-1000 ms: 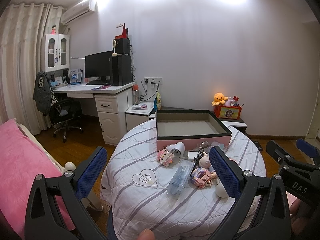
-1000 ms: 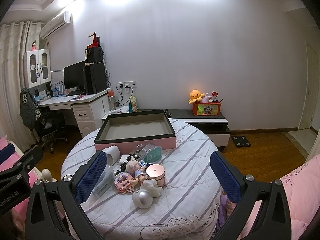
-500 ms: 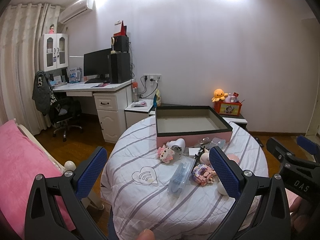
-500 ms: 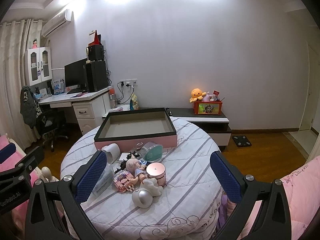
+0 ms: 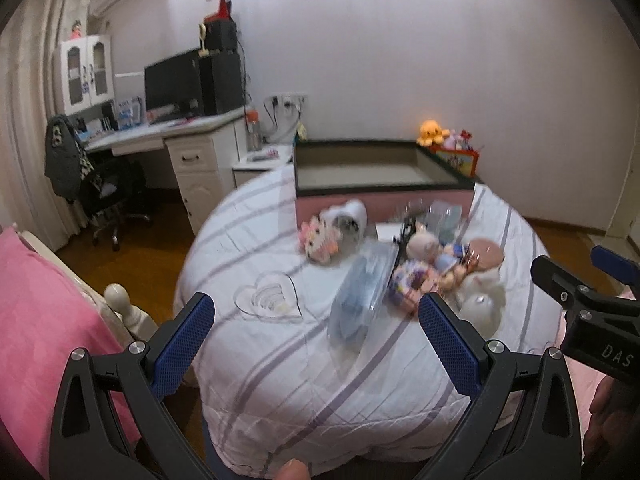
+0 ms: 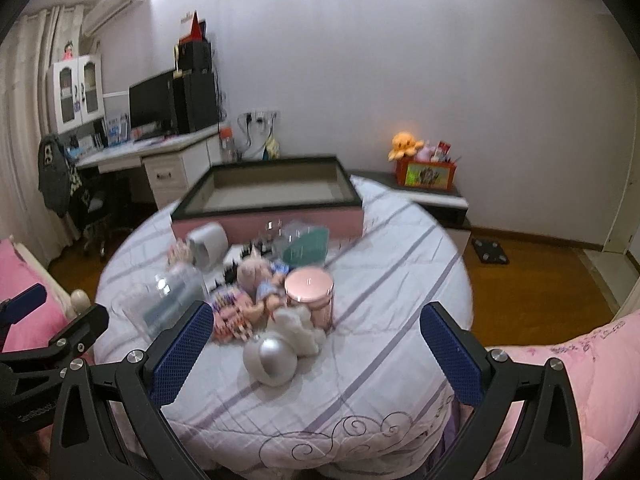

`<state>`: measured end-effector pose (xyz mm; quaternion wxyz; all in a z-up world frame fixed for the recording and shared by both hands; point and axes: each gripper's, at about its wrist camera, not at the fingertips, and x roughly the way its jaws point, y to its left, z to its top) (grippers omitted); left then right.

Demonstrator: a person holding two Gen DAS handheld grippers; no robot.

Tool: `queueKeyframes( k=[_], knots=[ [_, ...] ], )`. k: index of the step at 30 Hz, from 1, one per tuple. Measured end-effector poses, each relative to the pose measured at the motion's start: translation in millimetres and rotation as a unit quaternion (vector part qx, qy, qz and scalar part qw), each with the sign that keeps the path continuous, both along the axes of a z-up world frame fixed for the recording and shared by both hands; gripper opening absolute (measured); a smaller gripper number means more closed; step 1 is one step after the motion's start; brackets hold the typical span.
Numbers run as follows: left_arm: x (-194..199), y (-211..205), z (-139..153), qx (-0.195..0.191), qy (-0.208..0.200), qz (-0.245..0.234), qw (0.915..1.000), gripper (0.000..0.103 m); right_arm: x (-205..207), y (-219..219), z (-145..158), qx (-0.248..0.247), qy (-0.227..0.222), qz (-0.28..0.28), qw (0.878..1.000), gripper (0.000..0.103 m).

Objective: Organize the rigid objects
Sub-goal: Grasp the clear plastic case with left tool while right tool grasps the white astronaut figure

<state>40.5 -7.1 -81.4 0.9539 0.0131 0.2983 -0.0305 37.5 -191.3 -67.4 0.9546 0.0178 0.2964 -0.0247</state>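
Observation:
A round table with a striped white cloth (image 5: 280,372) (image 6: 384,292) carries a pile of small objects: a clear plastic case (image 5: 362,300) (image 6: 168,300), a pink block toy (image 5: 320,238), a doll (image 6: 256,280), a pink jar (image 6: 310,294), a silver ball (image 6: 272,356), a white cup (image 6: 208,242) and a teal-lidded box (image 6: 306,242). Behind them stands an open pink box with a dark rim (image 5: 380,190) (image 6: 272,194), nothing visible inside it. My left gripper (image 5: 316,334) is open over the near left of the table. My right gripper (image 6: 316,344) is open, the silver ball between its fingers' line of sight.
A clear heart-shaped dish (image 5: 270,298) lies on the cloth at the left. Pink bedding (image 5: 44,312) (image 6: 568,364) flanks the table. A desk with a monitor (image 5: 172,84), an office chair (image 5: 108,196) and a low cabinet with an orange toy box (image 6: 426,172) stand along the wall.
Both grippers have moved forward and tilted down toward the table, so the objects appear larger and blurred. Both stay open with nothing held.

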Motion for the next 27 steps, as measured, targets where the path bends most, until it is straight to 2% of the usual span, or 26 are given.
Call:
queueKeyframes(
  k=[10, 17, 19, 21, 23, 24, 25, 26, 27],
  knots=[
    [42, -3, -43, 0.001, 0.044, -0.022, 0.9988, 0.103, 29, 3, -51, 0.007, 0.06, 0.022, 0.998, 0.103],
    [70, -11, -57, 0.003, 0.052, -0.04, 0.9979, 0.103, 47, -2, -68, 0.033, 0.074, 0.028, 0.996, 0.103],
    [77, -12, -60, 0.003, 0.058, -0.044, 0.9974, 0.102, 51, -1, -71, 0.034, 0.08, 0.035, 0.996, 0.099],
    [84, -11, -65, -0.004, 0.066, -0.05, 0.9966, 0.093, 55, 1, -76, 0.043, 0.088, 0.044, 0.994, 0.095],
    [91, -8, -70, -0.026, 0.082, -0.063, 0.9943, 0.071, 58, 1, -79, 0.051, 0.087, 0.052, 0.994, 0.084],
    [93, -7, -72, -0.033, 0.089, -0.066, 0.9933, 0.064, 60, 2, -80, 0.056, 0.088, 0.059, 0.993, 0.079],
    [95, -7, -75, -0.032, 0.095, -0.066, 0.9928, 0.053, 61, 3, -81, 0.059, 0.089, 0.064, 0.992, 0.076],
    [95, -7, -76, -0.026, 0.094, -0.066, 0.9931, 0.042, 61, 4, -82, 0.055, 0.087, 0.065, 0.993, 0.076],
    [95, -7, -76, -0.023, 0.092, -0.068, 0.9932, 0.035, 62, 5, -82, 0.053, 0.085, 0.067, 0.993, 0.076]
  ],
)
